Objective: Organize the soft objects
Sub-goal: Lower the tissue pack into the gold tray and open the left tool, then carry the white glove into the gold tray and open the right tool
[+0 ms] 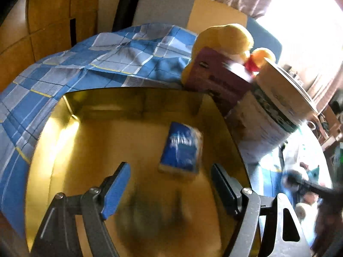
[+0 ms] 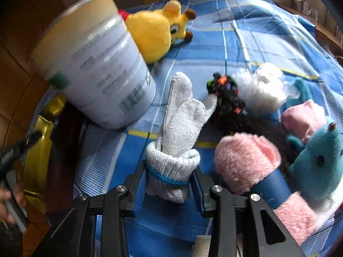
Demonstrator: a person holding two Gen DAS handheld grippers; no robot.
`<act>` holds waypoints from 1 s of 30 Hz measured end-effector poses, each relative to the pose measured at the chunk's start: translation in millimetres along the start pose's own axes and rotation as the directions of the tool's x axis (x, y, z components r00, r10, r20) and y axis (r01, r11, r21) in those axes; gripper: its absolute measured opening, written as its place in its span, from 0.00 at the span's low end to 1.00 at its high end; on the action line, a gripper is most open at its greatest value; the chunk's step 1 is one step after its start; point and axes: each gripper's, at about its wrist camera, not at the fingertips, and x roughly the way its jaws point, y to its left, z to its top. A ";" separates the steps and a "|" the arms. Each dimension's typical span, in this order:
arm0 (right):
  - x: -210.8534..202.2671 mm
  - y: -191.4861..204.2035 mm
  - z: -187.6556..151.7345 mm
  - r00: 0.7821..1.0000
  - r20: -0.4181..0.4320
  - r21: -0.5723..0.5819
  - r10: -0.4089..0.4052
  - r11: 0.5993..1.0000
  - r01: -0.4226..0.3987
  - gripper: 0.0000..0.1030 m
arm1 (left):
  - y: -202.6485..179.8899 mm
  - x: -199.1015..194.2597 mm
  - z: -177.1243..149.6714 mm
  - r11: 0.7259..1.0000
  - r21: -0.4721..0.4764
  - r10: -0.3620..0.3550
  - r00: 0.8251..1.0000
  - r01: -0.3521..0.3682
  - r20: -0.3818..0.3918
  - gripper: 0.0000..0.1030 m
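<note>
So left gripper [image 1: 170,184] hangs over the gold box [image 1: 70,107], fingers spread with nothing between them; blue packet [image 1: 182,146] lies on the box floor just ahead. Right gripper [image 2: 169,184] is clamped on the cuff of the grey glove [image 2: 180,115], whose long axis runs straight away from the fingers; box sits off to its left, past the can [image 2: 96,64]

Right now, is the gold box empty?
No. A blue pack lies on the floor of the gold box; nothing else shows inside.
</note>
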 end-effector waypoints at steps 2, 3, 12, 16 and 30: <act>-12.3 1.0 10.0 0.999 0.034 0.002 -0.015 1.000 0.015 0.36 | -1.4 -8.9 -7.2 1.000 0.024 0.000 1.000 -0.001 0.010 0.76; -18.4 0.9 15.9 0.998 0.050 0.003 -0.027 1.000 0.027 0.36 | -1.9 -13.4 -11.3 0.999 0.036 0.003 1.000 -0.004 0.017 0.76; -54.1 -1.1 96.6 0.968 0.142 0.038 -0.205 0.979 0.201 0.36 | -1.1 -46.3 -35.3 0.994 0.106 0.032 0.997 -0.039 0.064 0.76; -58.7 8.3 131.1 0.949 0.172 0.032 -0.263 0.965 0.261 0.36 | 4.9 -58.3 -38.7 0.992 0.110 0.048 0.995 -0.058 0.090 0.76; -52.8 99.9 177.9 0.936 0.264 -0.097 -0.233 0.959 0.266 0.36 | 16.3 -71.1 -46.2 0.993 0.087 0.065 0.994 -0.073 0.090 0.77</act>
